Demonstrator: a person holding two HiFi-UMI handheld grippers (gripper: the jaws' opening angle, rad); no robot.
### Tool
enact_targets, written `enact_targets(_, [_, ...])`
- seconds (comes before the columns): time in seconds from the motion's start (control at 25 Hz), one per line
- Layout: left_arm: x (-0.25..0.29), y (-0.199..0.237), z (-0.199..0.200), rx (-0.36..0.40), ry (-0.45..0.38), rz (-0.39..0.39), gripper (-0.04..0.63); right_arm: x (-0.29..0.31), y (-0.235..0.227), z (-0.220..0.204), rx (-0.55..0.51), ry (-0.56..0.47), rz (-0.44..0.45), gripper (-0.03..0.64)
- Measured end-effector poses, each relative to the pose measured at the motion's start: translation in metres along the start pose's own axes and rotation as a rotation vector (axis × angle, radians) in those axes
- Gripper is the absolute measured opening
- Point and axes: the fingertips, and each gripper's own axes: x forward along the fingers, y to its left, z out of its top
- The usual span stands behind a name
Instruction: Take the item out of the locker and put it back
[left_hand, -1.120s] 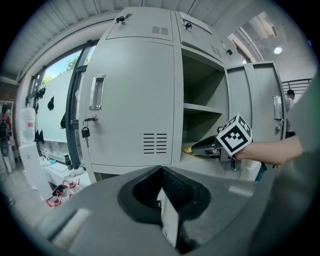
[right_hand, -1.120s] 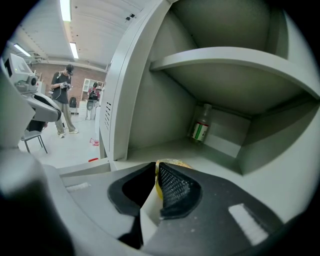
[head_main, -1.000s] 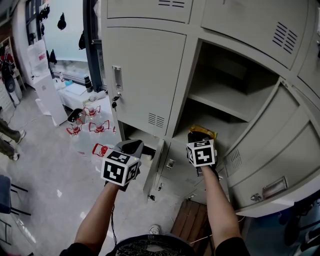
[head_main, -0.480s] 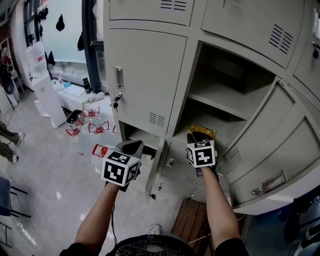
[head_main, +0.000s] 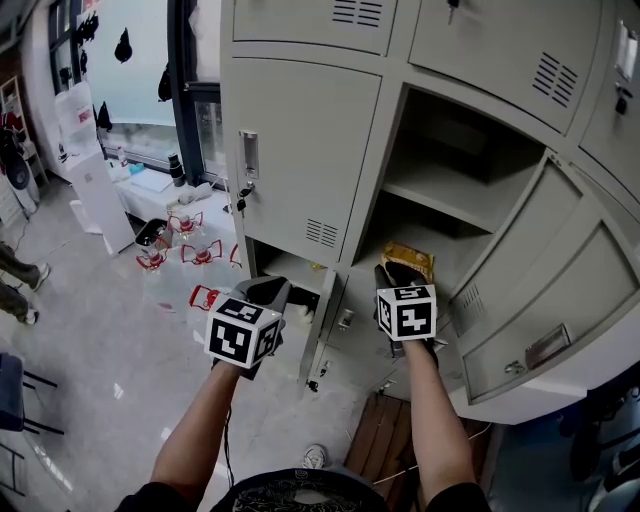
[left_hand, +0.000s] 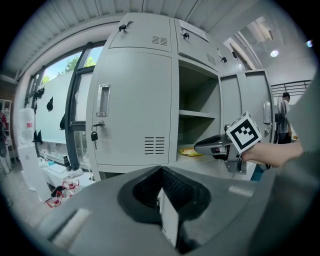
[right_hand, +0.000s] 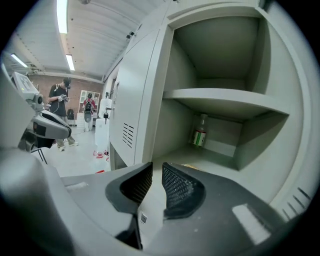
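Right claw (head_main: 398, 272) sits at the mouth of the open locker (head_main: 450, 200), lower compartment. Jaws slightly apart, nothing between them. Yellow packet (head_main: 405, 260) lies on the locker floor just beyond the claw tips. Bottle (right_hand: 200, 131) stands upright at the far wall. Left claw (head_main: 262, 292) is closed and empty, left of the opening, near the shut door (head_main: 300, 150).

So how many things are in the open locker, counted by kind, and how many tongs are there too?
Bottle: 1
Yellow packet: 1
Tongs: 2, the left tongs and the right tongs
Total: 4
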Motion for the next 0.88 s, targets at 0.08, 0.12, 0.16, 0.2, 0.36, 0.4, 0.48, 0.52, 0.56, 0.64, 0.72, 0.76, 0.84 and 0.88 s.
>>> enact_targets(0.08, [-0.005,0.000,0.000,0.000,-0.004,-0.001,0.002,-0.009,0.005,0.004,0.006,-0.015,0.000,0.083])
enact_targets(0.12, [-0.007,0.000,0.000,-0.001,-0.006,-0.002,0.001,-0.013,0.008,0.006,0.010,-0.023,0.000,0.080])
enact_targets(0.16, [-0.009,0.000,0.000,-0.001,-0.009,-0.003,0.002,-0.018,0.011,0.008,0.014,-0.030,0.000,0.075])
enact_targets(0.2, [-0.011,-0.001,0.001,0.000,-0.011,-0.004,0.000,-0.022,0.014,0.010,0.016,-0.036,0.000,0.072])
enact_targets(0.36, [-0.022,-0.003,0.001,0.005,-0.021,-0.014,0.002,-0.042,0.026,0.015,0.021,-0.055,-0.003,0.067])
enact_targets(0.4, [-0.024,-0.004,0.002,0.006,-0.025,-0.018,0.002,-0.047,0.028,0.016,0.024,-0.062,-0.005,0.066])
enact_targets(0.48, [-0.029,-0.007,0.002,0.008,-0.031,-0.025,0.002,-0.058,0.033,0.019,0.028,-0.077,-0.010,0.061])
enact_targets(0.52, [-0.032,-0.009,0.002,0.009,-0.034,-0.029,0.001,-0.064,0.035,0.021,0.031,-0.084,-0.012,0.058])
enact_targets(0.56, [-0.034,-0.010,0.002,0.010,-0.036,-0.032,0.001,-0.069,0.038,0.021,0.033,-0.090,-0.013,0.057])
enact_targets(0.64, [-0.040,-0.012,0.002,0.012,-0.040,-0.037,0.000,-0.079,0.043,0.021,0.037,-0.096,-0.017,0.055])
enact_targets(0.72, [-0.045,-0.013,0.001,0.013,-0.044,-0.041,0.002,-0.089,0.047,0.021,0.041,-0.102,-0.021,0.052])
enact_targets(0.76, [-0.048,-0.013,0.001,0.013,-0.046,-0.042,0.001,-0.093,0.049,0.021,0.044,-0.106,-0.022,0.052])
enact_targets(0.84, [-0.055,-0.013,0.001,0.013,-0.053,-0.041,0.001,-0.102,0.055,0.022,0.048,-0.116,-0.023,0.046])
enact_targets(0.88, [-0.058,-0.013,0.001,0.012,-0.057,-0.041,0.001,-0.107,0.058,0.022,0.049,-0.121,-0.024,0.044])
